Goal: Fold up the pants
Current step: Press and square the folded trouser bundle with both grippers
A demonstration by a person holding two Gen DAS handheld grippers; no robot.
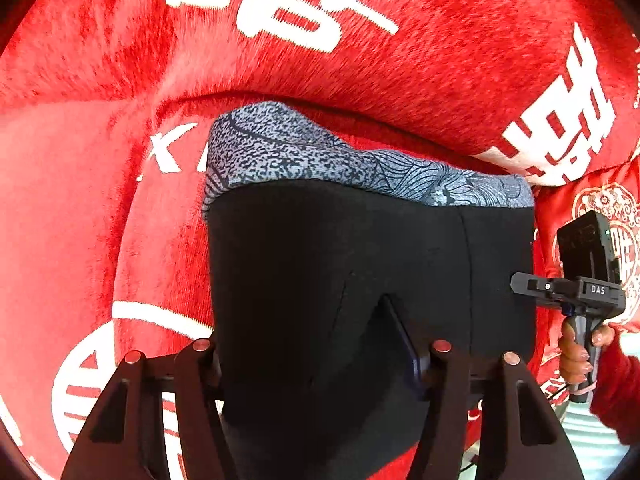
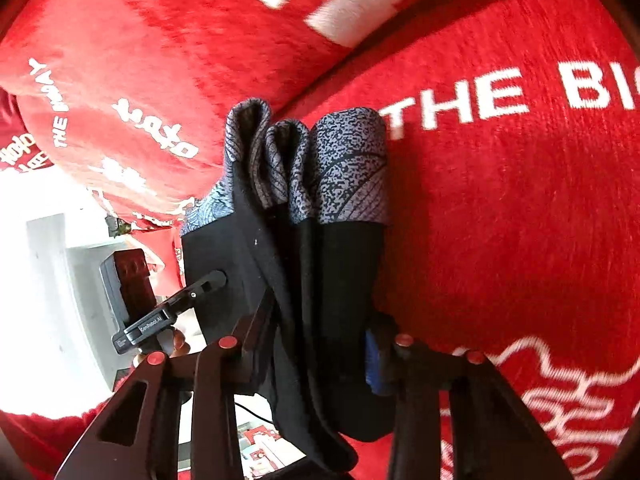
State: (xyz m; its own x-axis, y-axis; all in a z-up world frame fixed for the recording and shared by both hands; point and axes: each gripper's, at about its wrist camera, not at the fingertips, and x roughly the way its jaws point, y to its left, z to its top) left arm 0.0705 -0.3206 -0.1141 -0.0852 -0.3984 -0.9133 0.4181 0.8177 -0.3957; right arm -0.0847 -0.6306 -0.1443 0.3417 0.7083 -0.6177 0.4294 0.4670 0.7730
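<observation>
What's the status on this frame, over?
Left gripper shut on pants. Right gripper shut on pants too, folded layers bunched between fingers. Red blanket beneath, nothing blocking.

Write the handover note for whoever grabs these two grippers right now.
Left gripper: shut on the black pants with grey patterned cuffs, at one edge of the bundle.
Right gripper: shut on the same pants, at the opposite edge.
Pants are bunched in several layers, held up over the red plush blanket with white lettering.
Done: folded at least once.
Left: lay the bundle down, release both.
</observation>
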